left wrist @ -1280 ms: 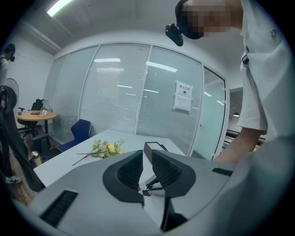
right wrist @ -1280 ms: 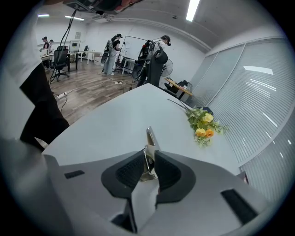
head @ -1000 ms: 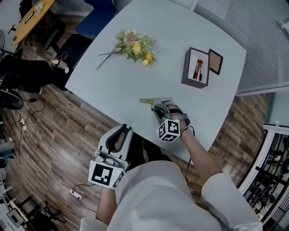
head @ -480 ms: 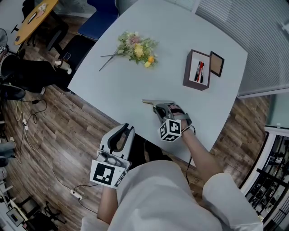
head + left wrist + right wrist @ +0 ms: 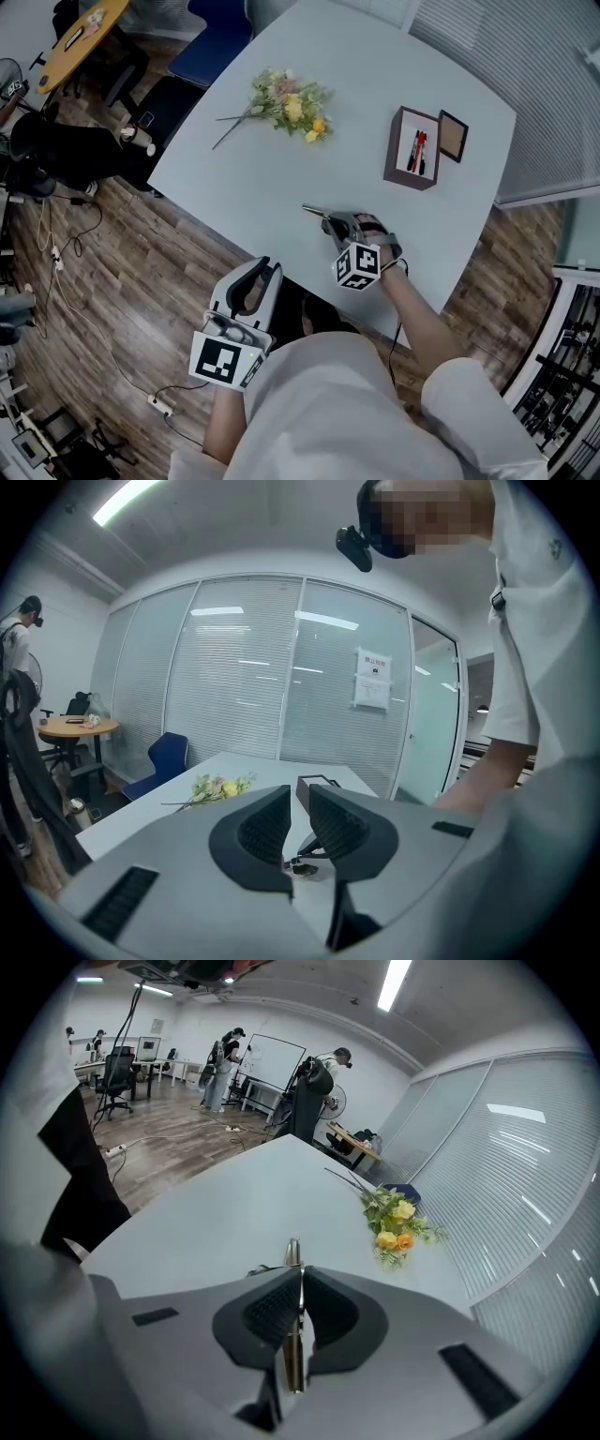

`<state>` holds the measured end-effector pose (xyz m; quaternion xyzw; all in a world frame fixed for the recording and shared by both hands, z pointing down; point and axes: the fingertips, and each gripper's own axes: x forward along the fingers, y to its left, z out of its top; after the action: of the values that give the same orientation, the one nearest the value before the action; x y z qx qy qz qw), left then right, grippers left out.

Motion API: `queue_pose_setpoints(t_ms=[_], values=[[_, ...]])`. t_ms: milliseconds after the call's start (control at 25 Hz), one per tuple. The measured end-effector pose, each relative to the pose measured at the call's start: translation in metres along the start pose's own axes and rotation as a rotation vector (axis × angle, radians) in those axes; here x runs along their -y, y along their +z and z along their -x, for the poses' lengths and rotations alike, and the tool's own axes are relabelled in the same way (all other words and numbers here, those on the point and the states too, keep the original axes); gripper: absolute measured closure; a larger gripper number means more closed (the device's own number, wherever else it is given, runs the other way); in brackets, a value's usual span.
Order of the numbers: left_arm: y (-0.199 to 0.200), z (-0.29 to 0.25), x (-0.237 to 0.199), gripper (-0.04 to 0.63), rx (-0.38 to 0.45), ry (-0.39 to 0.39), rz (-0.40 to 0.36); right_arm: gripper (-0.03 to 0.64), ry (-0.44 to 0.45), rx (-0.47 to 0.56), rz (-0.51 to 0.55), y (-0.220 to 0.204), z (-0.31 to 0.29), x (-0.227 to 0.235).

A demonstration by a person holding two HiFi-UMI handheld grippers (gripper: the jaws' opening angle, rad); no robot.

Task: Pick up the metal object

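Right claw (image 5: 329,223) just been closing, now pinching thin metal object (image 5: 292,1252) by flat sides, for firm lift off surface (image 5: 375,84). Left claw (image 5: 298,810) open, empty, aside, unneeded.

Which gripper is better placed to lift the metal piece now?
Right: the right gripper has just been closing on the metal object, pads pressing it; the left gripper hangs off the table.

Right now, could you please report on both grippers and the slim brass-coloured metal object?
Right gripper: jaws just closing, shut on slim brass-coloured metal object. Left gripper open, empty. Nothing in the way.
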<state>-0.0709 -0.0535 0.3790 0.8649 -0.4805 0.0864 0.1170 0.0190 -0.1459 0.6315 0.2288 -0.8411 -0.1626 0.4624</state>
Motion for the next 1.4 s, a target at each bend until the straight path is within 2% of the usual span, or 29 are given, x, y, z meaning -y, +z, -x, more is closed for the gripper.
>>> queue_pose_setpoints(t_ms=[560, 1400], values=[[0.012, -0.006, 0.005, 0.522, 0.034, -0.031, -0.017, 0.603, -0.066, 0.042, -0.154, 0.005, 0.025, 0.035], [0.036, -0.028, 0.006, 0.525, 0.107, -0.078, -0.048, 0.603, -0.217, 0.241, -0.378, 0.052, 0.097, 0.111]])
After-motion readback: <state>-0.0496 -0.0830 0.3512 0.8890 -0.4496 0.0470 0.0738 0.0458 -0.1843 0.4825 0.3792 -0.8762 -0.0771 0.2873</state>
